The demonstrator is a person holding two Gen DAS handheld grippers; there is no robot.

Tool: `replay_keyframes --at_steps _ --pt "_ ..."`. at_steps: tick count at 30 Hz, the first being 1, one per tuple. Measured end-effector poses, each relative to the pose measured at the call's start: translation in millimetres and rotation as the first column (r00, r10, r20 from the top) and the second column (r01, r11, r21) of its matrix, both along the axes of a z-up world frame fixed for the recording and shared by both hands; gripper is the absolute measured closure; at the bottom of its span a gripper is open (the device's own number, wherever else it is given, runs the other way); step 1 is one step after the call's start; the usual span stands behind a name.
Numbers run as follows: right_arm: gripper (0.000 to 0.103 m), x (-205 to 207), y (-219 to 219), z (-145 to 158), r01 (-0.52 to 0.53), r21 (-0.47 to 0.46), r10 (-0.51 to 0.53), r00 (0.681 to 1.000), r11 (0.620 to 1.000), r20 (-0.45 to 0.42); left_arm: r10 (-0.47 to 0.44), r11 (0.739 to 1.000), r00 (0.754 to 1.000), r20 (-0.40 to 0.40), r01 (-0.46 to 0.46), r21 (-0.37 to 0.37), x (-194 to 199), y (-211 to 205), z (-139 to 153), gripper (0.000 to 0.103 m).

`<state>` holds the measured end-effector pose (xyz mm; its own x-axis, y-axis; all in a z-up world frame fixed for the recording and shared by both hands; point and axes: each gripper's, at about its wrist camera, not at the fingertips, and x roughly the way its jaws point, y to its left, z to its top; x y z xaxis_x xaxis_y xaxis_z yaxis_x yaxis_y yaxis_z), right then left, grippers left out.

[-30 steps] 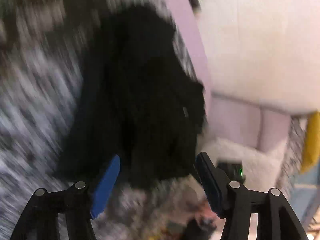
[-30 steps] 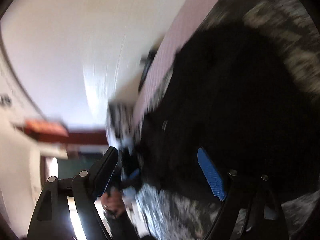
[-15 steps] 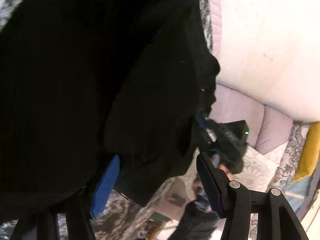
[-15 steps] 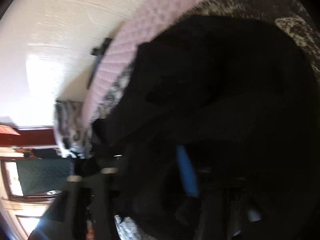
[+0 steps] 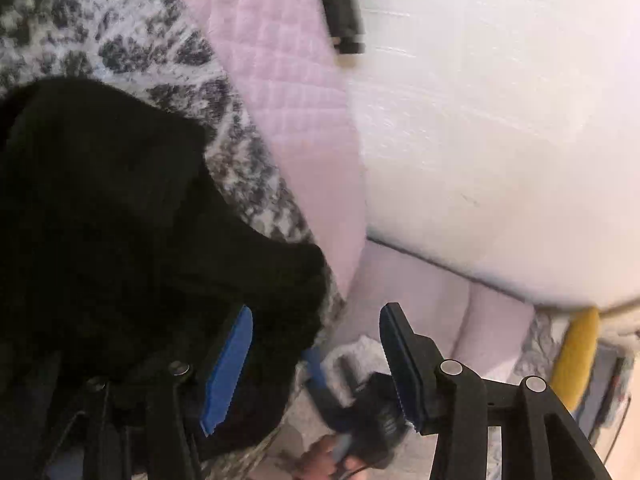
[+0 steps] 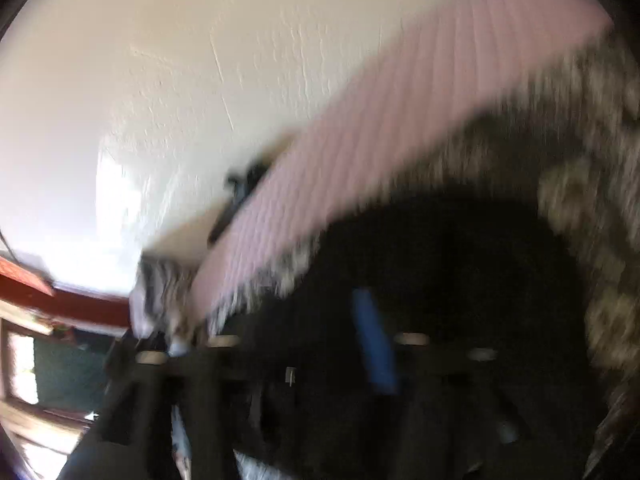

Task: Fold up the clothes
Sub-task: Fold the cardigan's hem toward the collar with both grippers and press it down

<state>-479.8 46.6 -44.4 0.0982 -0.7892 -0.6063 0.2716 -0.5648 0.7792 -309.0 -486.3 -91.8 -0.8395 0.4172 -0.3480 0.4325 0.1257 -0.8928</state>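
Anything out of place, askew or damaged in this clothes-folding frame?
Nothing looks damaged or spilled. The black garment lies bunched in a rumpled heap on the patterned bedspread, not yet laid flat or folded. The right wrist view is heavily motion-blurred, so the fabric around the right gripper cannot be judged there.

The left gripper (image 5: pixel 316 364) is seen with jaws apart and closing, nothing pressed between them. The right gripper (image 6: pixel 296 348) is blurred, its jaws opening.
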Motion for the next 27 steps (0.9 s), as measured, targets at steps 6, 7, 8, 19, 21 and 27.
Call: replay_keyframes --at_steps 6,7,8,19,21,27 --pt "0.054 59 -39 -17 -0.279 0.044 0.278 0.96 0.959 0.033 -0.077 0.997 0.989 -0.126 0.072 -0.039 44 44 24 0.038" --pt "0.058 63 -48 -22 -0.295 0.074 0.293 0.955 0.953 0.038 -0.093 0.996 0.99 -0.105 0.092 -0.018 45 49 14 0.038" --pt "0.058 65 -55 -27 -0.298 0.096 0.295 0.954 0.95 0.046 -0.111 0.994 0.99 -0.085 0.111 0.003 46 55 4 0.038" --pt "0.073 66 -67 -54 -0.226 0.218 0.218 0.974 0.95 0.059 0.042 0.955 0.999 0.021 -0.046 0.292 63 77 -90 0.039" --pt "0.08 68 -69 -55 -0.225 0.244 0.227 0.974 0.943 0.023 0.109 0.937 0.993 0.051 -0.12 0.329 74 81 -98 0.041" --pt "0.087 86 -76 -55 -0.227 0.259 0.26 0.96 0.939 -0.103 0.256 0.887 0.951 0.175 -0.303 0.348 92 91 -96 0.042"
